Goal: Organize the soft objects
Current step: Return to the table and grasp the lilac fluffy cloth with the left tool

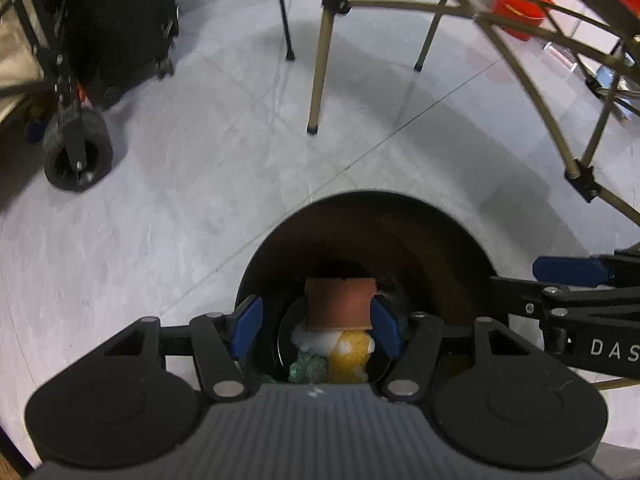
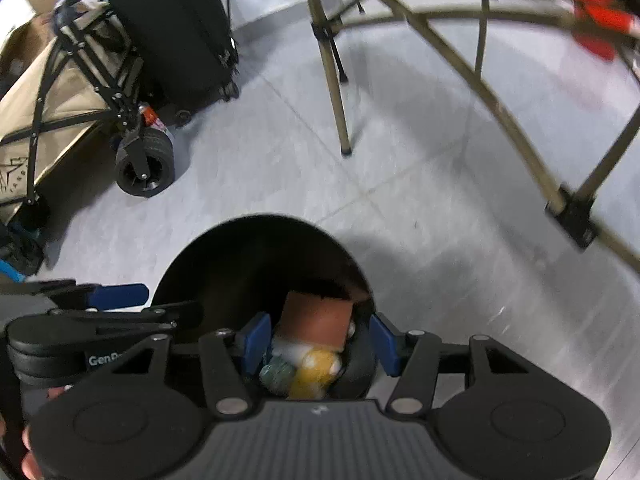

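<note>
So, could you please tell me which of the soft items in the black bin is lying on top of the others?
The reddish-brown block: flat-faced and squared, it lies uppermost, over the white piece, the fuzzy yellow one and the green one.

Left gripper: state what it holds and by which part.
Nothing is held. The left gripper stands open over the black bin, and the brown block lies inside it, unclamped.

Glossy black bin [image 1: 420, 232]; fuzzy yellow toy [image 1: 350, 356]; smooth floor [image 1: 200, 200].
</note>
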A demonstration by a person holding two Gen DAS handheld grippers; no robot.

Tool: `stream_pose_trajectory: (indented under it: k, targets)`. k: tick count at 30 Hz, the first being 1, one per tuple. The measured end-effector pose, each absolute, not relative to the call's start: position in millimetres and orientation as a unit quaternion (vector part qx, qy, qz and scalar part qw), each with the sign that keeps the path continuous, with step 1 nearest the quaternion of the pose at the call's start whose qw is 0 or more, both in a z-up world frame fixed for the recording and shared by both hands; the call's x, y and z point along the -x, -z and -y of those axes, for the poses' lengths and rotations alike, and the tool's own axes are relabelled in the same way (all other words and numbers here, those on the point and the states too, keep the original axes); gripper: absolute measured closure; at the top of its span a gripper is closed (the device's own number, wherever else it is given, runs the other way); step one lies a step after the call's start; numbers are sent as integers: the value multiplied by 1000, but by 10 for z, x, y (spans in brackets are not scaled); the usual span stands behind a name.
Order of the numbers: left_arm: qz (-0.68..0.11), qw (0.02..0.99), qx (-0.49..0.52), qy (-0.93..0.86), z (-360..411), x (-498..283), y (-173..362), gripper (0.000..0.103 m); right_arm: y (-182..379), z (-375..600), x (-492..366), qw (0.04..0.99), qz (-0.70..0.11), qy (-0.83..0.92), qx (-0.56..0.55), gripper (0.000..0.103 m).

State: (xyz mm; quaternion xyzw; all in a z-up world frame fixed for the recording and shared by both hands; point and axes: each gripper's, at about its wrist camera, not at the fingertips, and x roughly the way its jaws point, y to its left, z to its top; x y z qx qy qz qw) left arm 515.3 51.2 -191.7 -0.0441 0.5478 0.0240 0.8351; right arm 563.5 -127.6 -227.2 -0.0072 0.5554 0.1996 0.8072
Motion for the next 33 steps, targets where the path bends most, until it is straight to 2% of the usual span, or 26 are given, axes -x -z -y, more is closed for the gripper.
stream_pose_trajectory:
  k: [6,9,13,17,22,29,30,31,32,33]
  targets:
    - [-460,887,-14,-30,-346,-4896,1527,40,1846,1323,-5426,836,-501,-221,28,49]
    - [-386,922,-28,-18,-216,-4687,1224,39,1495,1405,-5197,863,-448,-228,46,50]
    - [-289,957,2,22,29,-4523,792,38,893,1862,-4888,906,-356,-229,-9,52]
    - [-236,966,46,97,481,-4477,438,37,392,2600,-4642,952,-253,-153,-77,52]
    - [-228,949,67,207,1327,-4621,213,32,157,3645,-4553,970,-169,0,-176,50]
    - [-259,928,28,266,2635,-5245,320,35,330,4518,-4645,939,-185,123,-263,50]
    - [-267,928,24,261,2726,-5307,351,42,352,4582,-4665,934,-192,126,-273,50]
    - [-274,926,26,259,2794,-5350,390,67,367,4611,-4690,932,-195,126,-278,50]
    - [-285,921,31,263,2812,-5395,423,84,387,4617,-4685,931,-197,122,-282,50]
    - [-298,914,42,273,2769,-5425,438,87,393,4604,-4669,931,-197,119,-282,50]
